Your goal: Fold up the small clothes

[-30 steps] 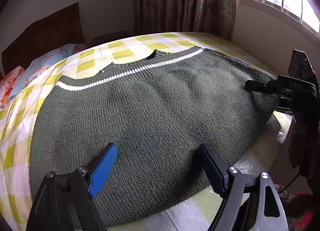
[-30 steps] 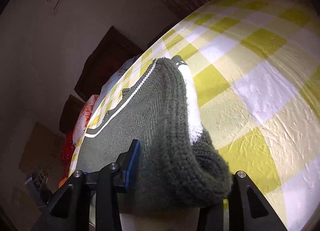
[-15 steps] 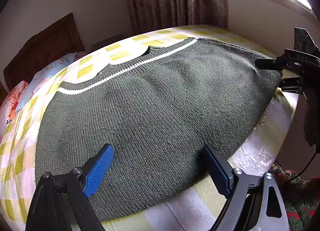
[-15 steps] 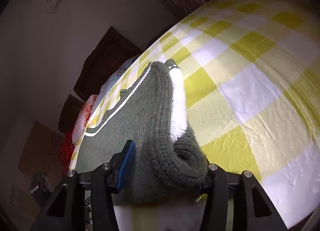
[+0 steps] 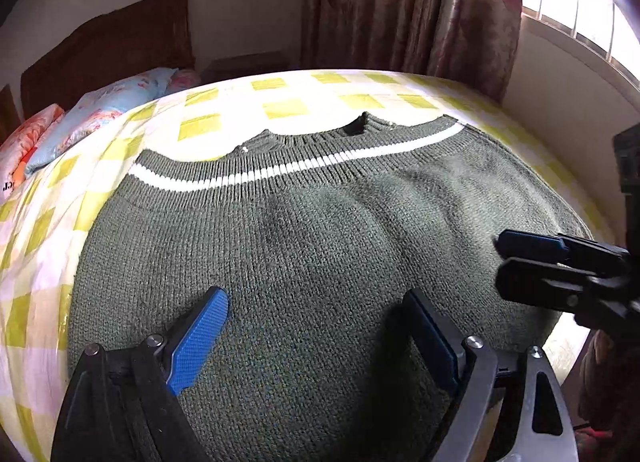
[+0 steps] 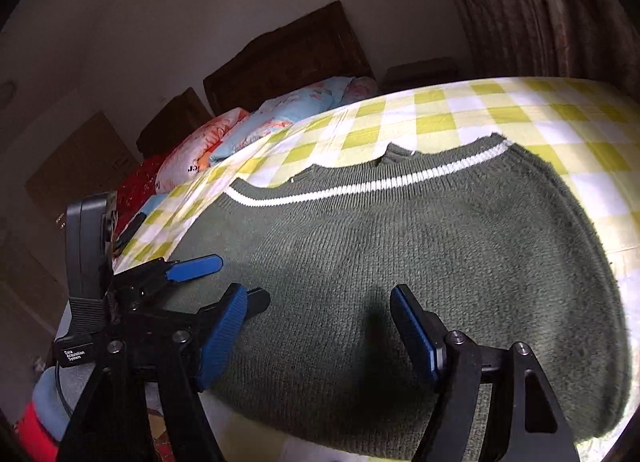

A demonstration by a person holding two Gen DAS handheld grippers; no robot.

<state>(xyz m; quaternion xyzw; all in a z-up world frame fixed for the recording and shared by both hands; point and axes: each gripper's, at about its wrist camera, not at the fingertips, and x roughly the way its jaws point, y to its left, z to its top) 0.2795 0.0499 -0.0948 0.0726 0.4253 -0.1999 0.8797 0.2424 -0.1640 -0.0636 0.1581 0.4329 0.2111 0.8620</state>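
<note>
A dark green knit sweater [image 5: 320, 229] with a white stripe near its ribbed edge lies spread flat on the yellow-and-white checked bed sheet [image 5: 280, 105]. My left gripper [image 5: 316, 302] hovers open over the sweater's near part, nothing between its blue pads. At the right of that view my right gripper [image 5: 500, 258] reaches in sideways over the sweater's right side. In the right wrist view the sweater [image 6: 420, 229] fills the middle, and my right gripper [image 6: 318, 302] stands open above its near edge. The left gripper [image 6: 242, 280] shows at the left, open too.
Floral pillows [image 5: 100, 109] and a dark wooden headboard [image 5: 120, 45] are at the far left of the bed. A curtain [image 5: 400, 1] and a bright window [image 5: 580, 21] stand behind and right. The bed's near edge runs just below the sweater [image 6: 360, 446].
The right gripper has let go of the sweater's bunched edge, opened, and swung round over the sweater beside the left one. The sweater now lies flat. The left gripper stays open.
</note>
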